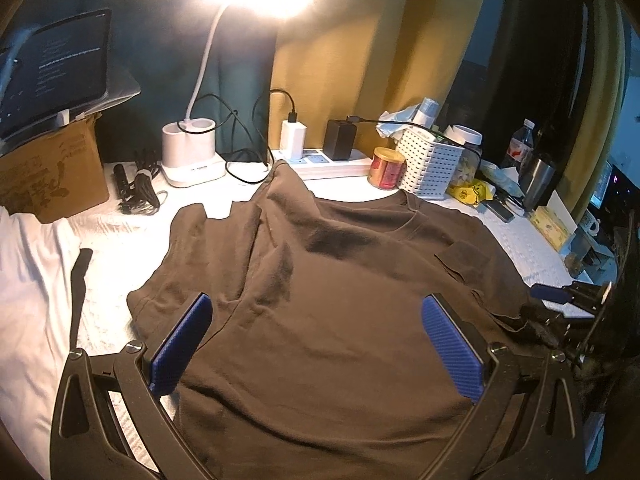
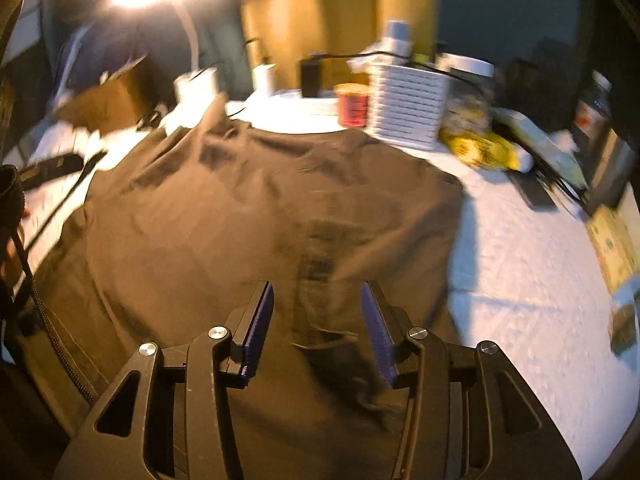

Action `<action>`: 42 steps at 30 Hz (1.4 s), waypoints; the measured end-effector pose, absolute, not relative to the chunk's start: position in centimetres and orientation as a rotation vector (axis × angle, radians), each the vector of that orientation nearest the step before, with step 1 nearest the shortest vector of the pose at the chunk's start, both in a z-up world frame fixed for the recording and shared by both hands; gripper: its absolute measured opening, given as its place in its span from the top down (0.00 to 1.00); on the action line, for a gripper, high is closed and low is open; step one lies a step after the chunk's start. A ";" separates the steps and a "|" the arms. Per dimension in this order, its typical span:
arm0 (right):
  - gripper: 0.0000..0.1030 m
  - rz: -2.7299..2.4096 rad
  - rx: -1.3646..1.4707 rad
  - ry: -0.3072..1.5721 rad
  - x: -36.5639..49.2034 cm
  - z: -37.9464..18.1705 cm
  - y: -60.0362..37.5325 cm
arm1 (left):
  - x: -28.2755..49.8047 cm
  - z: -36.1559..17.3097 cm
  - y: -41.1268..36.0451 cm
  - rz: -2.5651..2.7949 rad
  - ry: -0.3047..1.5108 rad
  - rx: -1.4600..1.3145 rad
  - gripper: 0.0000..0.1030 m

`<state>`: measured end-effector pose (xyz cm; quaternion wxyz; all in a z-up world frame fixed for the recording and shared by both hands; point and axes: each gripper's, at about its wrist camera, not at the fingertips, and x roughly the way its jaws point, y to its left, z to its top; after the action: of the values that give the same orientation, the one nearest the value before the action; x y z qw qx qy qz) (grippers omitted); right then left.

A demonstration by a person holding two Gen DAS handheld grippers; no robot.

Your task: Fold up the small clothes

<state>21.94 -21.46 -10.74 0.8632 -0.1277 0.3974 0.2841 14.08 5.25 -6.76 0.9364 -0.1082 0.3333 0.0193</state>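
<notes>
A dark brown T-shirt [image 1: 340, 280] lies spread on the white table cover [image 1: 120, 232], collar toward the far side and its left sleeve rumpled. My left gripper [image 1: 316, 300] hovers over the shirt's near half, open wide, with only flat cloth below its blue pads. At the shirt's right edge one blue pad [image 1: 548, 293] of my right gripper shows. The right wrist view is blurred. In it my right gripper [image 2: 317, 286] stands open above the brown T-shirt [image 2: 260, 208] near its right side, over a small fold of cloth, and the pads press on nothing.
Along the back stand a cardboard box [image 1: 52, 172], a lamp base [image 1: 190, 152], a power strip [image 1: 332, 164], a red can [image 1: 386, 168] and a white basket [image 1: 430, 164]. A white cloth [image 1: 28, 280] and a black strap [image 1: 78, 292] lie left. Bottles and boxes crowd the right.
</notes>
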 end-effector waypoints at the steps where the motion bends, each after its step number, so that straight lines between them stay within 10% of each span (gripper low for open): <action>1: 0.53 0.584 -0.253 0.841 22.2 -10.9 -22.1 | 14.1 -6.8 5.1 0.035 0.683 -0.219 0.01; 42: 0.53 0.468 -0.134 0.926 38.1 -13.9 -25.7 | 22.2 -8.9 5.9 0.114 0.793 -0.179 0.01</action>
<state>38.12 -25.66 -13.87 0.8663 -0.0642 0.4420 0.2235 22.24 5.86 -8.87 0.9170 -0.0869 0.3853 0.0555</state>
